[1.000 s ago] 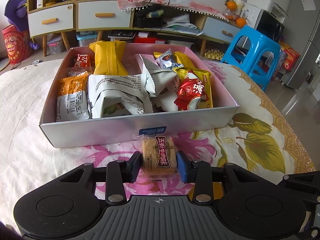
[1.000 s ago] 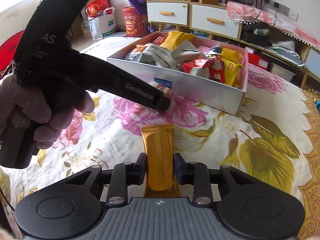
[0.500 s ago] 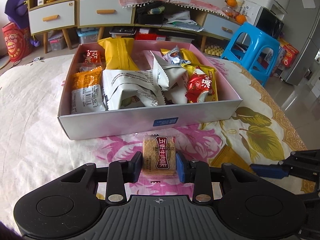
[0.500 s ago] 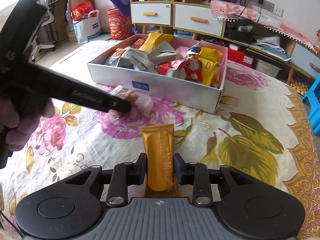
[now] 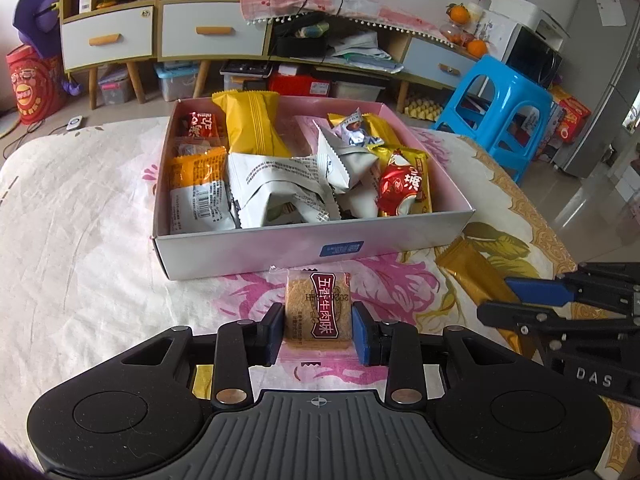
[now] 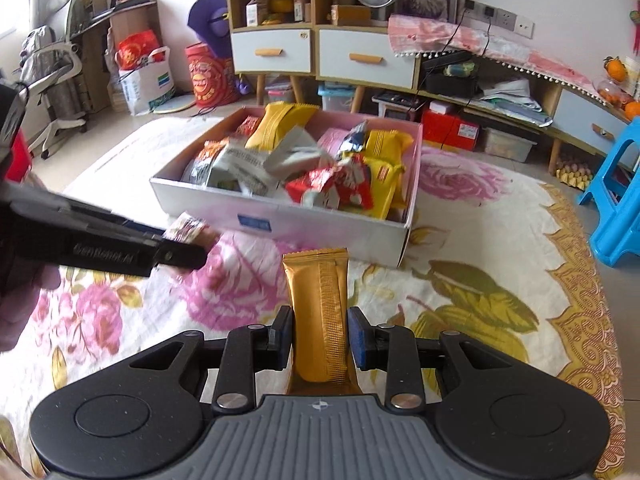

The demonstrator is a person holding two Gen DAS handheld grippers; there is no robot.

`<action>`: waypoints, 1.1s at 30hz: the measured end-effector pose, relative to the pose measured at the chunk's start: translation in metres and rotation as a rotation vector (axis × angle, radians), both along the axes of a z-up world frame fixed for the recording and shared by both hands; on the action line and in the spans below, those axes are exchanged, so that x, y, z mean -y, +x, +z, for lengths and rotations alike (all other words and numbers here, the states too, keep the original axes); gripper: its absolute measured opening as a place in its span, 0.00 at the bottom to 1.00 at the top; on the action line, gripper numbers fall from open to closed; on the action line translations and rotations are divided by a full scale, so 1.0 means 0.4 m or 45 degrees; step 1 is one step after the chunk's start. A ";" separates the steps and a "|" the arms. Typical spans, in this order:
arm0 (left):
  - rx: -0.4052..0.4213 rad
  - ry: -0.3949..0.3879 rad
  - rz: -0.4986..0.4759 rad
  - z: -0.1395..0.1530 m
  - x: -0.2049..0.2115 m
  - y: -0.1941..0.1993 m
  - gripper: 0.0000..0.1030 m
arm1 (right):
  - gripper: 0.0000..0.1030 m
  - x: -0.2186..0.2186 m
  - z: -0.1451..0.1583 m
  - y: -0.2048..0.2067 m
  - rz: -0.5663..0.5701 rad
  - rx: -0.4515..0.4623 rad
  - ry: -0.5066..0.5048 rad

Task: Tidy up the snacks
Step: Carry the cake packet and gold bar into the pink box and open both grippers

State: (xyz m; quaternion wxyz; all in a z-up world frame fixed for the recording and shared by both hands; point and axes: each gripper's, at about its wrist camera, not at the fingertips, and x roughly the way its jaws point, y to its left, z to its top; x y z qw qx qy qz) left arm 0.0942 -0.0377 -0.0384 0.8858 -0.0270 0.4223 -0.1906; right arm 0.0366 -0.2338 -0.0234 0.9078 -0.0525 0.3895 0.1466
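Left gripper (image 5: pixel 319 334) fingers pinch my square clear-wrapped brown biscuit packet (image 5: pixel 319 305), lower centre | right gripper (image 6: pixel 319 338) fingers clamp my long gold foil bar (image 6: pixel 319 316), lower centre | pink open cardboard snack box (image 5: pixel 256 242) mid-frame on flowered cloth (image 5: pixel 80 216)

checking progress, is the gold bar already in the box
No, the gold bar sits clamped in the right gripper, short of the box.
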 end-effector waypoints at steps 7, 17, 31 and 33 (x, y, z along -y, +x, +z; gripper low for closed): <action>0.025 -0.026 0.003 0.024 -0.033 -0.006 0.31 | 0.19 -0.023 0.031 0.022 -0.032 0.037 0.011; 0.054 -0.064 0.034 0.049 -0.090 -0.002 0.31 | 0.19 -0.076 0.078 0.069 -0.056 0.095 0.080; 0.113 -0.142 0.076 0.084 -0.147 0.032 0.31 | 0.19 -0.138 0.103 0.118 -0.084 0.118 0.161; 0.121 -0.154 0.076 0.084 -0.153 0.036 0.31 | 0.19 -0.139 0.105 0.128 -0.098 0.122 0.175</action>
